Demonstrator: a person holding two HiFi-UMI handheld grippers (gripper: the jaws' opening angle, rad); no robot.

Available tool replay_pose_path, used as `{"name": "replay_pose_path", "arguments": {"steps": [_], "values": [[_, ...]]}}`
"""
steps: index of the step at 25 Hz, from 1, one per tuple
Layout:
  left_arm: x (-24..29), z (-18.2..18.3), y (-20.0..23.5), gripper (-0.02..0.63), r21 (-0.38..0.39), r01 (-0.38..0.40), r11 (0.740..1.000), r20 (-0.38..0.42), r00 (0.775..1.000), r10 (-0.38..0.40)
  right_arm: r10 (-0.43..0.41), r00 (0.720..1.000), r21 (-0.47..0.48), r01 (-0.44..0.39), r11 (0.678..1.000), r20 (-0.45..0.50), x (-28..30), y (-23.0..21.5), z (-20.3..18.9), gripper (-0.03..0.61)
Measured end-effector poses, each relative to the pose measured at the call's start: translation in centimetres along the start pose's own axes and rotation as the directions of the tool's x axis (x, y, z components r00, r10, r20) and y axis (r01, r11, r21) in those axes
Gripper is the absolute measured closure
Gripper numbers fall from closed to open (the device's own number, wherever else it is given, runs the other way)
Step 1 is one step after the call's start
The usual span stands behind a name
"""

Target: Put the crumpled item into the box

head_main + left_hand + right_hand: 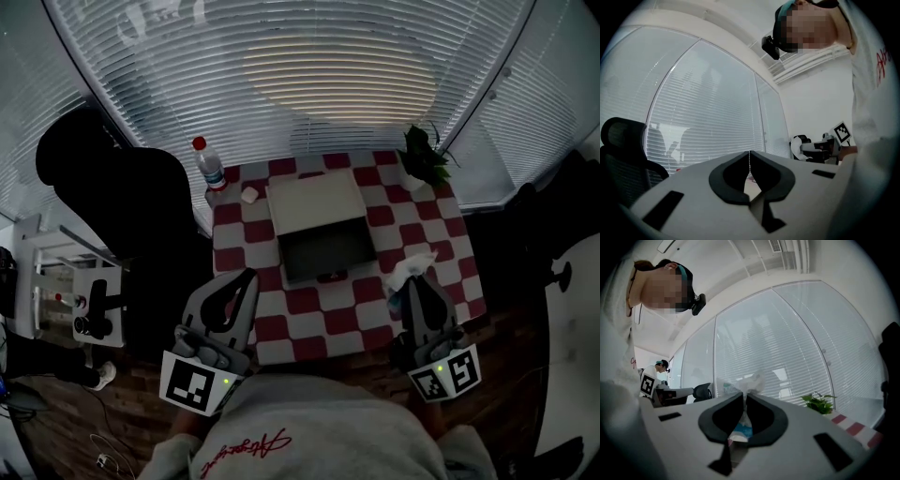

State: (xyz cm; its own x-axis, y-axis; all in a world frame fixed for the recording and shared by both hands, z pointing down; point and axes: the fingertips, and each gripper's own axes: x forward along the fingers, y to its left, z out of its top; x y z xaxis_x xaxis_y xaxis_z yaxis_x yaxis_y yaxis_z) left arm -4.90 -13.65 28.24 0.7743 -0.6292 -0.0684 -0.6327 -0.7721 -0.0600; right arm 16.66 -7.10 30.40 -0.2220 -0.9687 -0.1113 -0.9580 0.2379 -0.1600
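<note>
Head view: red/white checked table w/ open cardboard box approx mid-table, dark inside, pale lid folded back toward 12 o'clock. R gripper at 4 o'clock from box, clenched on crumpled white item; item clear of box, near table's R edge, not inside. Can't tell whether touching tabletop. L gripper at 7 o'clock from box, over table's L-front edge.

Right gripper view: R gripper tips pinched on crumpled item, white bunch sticking out past tips, bluish part lower down betw. jaws.

Left gripper view: L gripper clenched, tips meeting, nothing betw. jaws.

Elsewhere in head view: red-cap bottle at 10 o'clock from box, small white object just beside it; potted plant at 2 o'clock; black office chair off table at 9 o'clock; window blinds at 12.
</note>
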Motion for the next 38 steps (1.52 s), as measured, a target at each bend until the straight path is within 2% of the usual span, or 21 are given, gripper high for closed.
{"name": "replay_pose_path", "arguments": {"steps": [13,17,20,24,26,38], "values": [[2.7,-1.8,3.6,0.595,-0.03,0.046,0.998,-0.028,0.998,-0.047,-0.025,1.0,0.004,0.025,1.0,-0.004,4.2,-0.1,-1.3,0.546],[3.4,-1.8,4.4,0.595,-0.026,0.06,0.998,0.0,0.998,-0.06,-0.036,0.999,0.009,0.036,0.999,0.001,5.2,-0.3,-1.5,0.546],[3.8,-2.2,4.6,0.595,-0.034,0.077,0.996,-0.019,0.997,-0.077,-0.042,0.999,-0.006,0.043,0.999,0.009,5.8,-0.3,-1.3,0.546],[4.7,-1.3,4.8,0.595,-0.024,0.084,0.996,0.033,0.996,-0.083,-0.063,0.998,-0.019,0.064,0.998,0.02,5.8,-1.2,-0.5,0.546],[4.8,-1.4,4.4,0.595,-0.034,0.088,0.996,0.015,0.996,-0.088,-0.062,0.998,-0.016,0.063,0.998,0.019,5.6,-1.5,-0.2,0.546],[5.8,-0.3,3.7,0.596,-0.032,0.006,0.999,-0.004,1.0,-0.006,0.03,0.999,-0.048,-0.032,0.998,-0.036,7.3,-2.9,0.1,0.546]]}}
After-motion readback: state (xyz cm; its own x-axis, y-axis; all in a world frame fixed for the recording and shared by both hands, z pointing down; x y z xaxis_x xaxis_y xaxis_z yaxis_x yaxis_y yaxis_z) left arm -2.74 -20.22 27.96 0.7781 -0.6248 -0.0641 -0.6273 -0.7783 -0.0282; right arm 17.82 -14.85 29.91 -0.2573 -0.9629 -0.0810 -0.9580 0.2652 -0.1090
